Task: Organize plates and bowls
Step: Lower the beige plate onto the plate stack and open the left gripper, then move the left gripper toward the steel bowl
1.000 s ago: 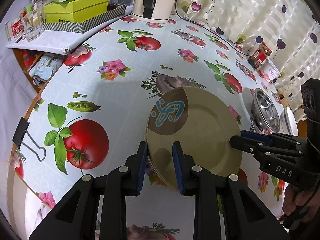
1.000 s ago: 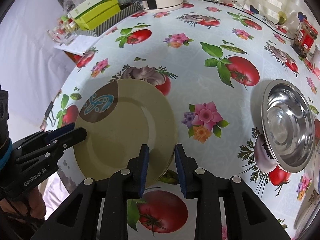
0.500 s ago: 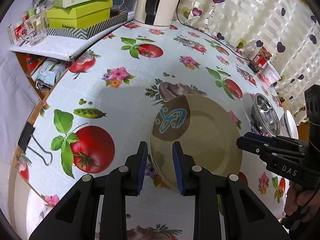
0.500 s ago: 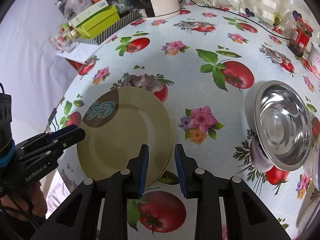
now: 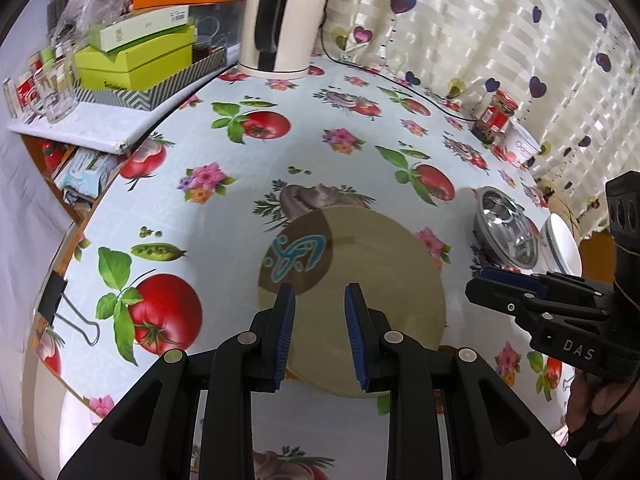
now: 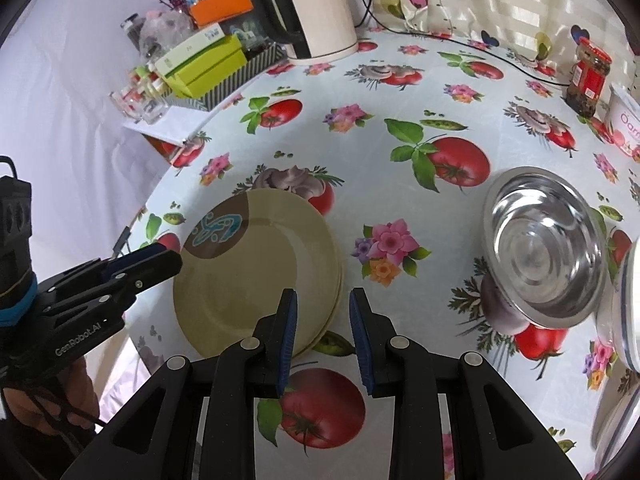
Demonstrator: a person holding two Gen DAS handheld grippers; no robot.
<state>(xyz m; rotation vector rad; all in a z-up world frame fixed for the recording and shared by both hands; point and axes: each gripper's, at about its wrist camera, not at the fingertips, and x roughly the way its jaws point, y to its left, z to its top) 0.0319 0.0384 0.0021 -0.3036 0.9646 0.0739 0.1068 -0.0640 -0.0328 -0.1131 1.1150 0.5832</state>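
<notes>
A stack of beige plates [image 5: 372, 280] with a brown and blue corner pattern lies flat on the tomato-print tablecloth; it also shows in the right wrist view [image 6: 256, 276]. My left gripper [image 5: 320, 300] is open and empty above the stack's near left part. My right gripper [image 6: 323, 304] is open and empty over the stack's right edge. A steel bowl [image 6: 544, 244] sits to the right, also in the left wrist view [image 5: 504, 232]. A white bowl [image 5: 562, 246] stands beyond the steel bowl; it shows at the right edge [image 6: 630, 312].
A white kettle [image 6: 320, 12] stands at the table's back. Green boxes [image 5: 136, 60] and glasses sit on a side shelf at the left. A red-lidded jar [image 6: 590, 76] and a white tub [image 6: 626, 120] stand at the back right. A binder clip [image 5: 60, 304] hangs on the left table edge.
Both grippers have lifted up and back from the plate stack, so the plates look smaller and farther. The stack lies still on the table.
</notes>
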